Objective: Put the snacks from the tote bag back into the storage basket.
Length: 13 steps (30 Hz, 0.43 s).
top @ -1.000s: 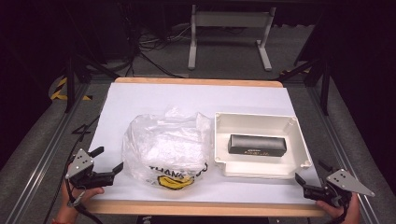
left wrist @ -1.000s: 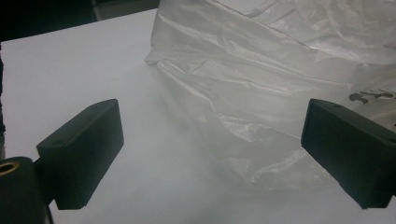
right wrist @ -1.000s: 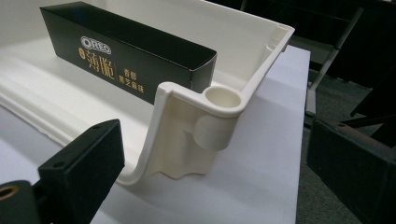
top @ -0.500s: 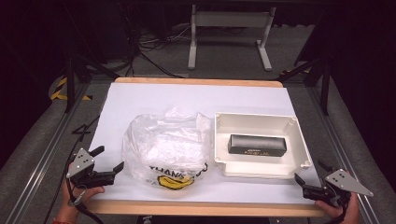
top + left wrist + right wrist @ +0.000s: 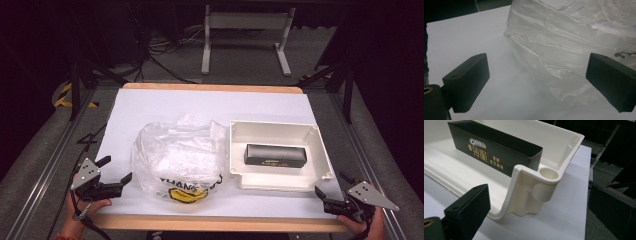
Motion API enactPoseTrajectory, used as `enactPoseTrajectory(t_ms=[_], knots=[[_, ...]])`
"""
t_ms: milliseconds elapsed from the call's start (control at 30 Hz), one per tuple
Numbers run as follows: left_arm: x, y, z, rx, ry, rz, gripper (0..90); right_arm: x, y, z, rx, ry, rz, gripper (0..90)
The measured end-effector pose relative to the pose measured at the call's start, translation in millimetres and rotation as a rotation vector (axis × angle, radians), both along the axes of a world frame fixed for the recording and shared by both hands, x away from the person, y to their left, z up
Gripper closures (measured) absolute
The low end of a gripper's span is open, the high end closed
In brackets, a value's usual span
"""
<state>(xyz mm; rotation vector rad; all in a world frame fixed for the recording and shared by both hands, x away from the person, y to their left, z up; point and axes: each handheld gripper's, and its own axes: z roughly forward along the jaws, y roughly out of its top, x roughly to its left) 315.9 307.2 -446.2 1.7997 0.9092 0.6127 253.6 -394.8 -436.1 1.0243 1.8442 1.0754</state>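
One crumpled clear plastic bag is lying at the middle of the desk, slightly toward seven o'clock from centre, its printed yellow-and-black end facing six o'clock and its bunched top pointing toward twelve, so its long axis is running roughly twelve to six. Just beside it at three o'clock one white tray is sitting with its long axis running nine to three, and inside it one black Oreo box is lying flat, its length also running nine to three; in the right gripper view the box's gold lettering is showing on its side face, behind the tray's near corner. Two claws are resting at the desk's near edge. The left claw is sitting at eight o'clock with its jaws spread wide and holding nothing, aimed toward the bag, near it but not touching. The right claw is sitting at four o'clock, jaws likewise apart and empty, aimed at the tray's corner.
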Motion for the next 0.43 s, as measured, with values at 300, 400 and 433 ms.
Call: enactPoseTrajectory(t_ms=[300, 400, 433], knots=[[0.0, 0.9, -0.1, 0.0, -0.001, 0.004, 5.8, -0.6, 1.1, 0.2, 0.001, 0.003, 0.005, 4.9], [0.2, 0.5, -0.3, 0.002, 0.002, 0.006, 5.8, -0.7, 0.9, 0.2, 0.003, 0.004, 0.006, 4.9], [0.2, 0.5, -0.3, 0.002, 0.002, 0.006, 5.7, -0.5, 0.7, 0.0, 0.009, 0.004, 0.006, 4.8]])
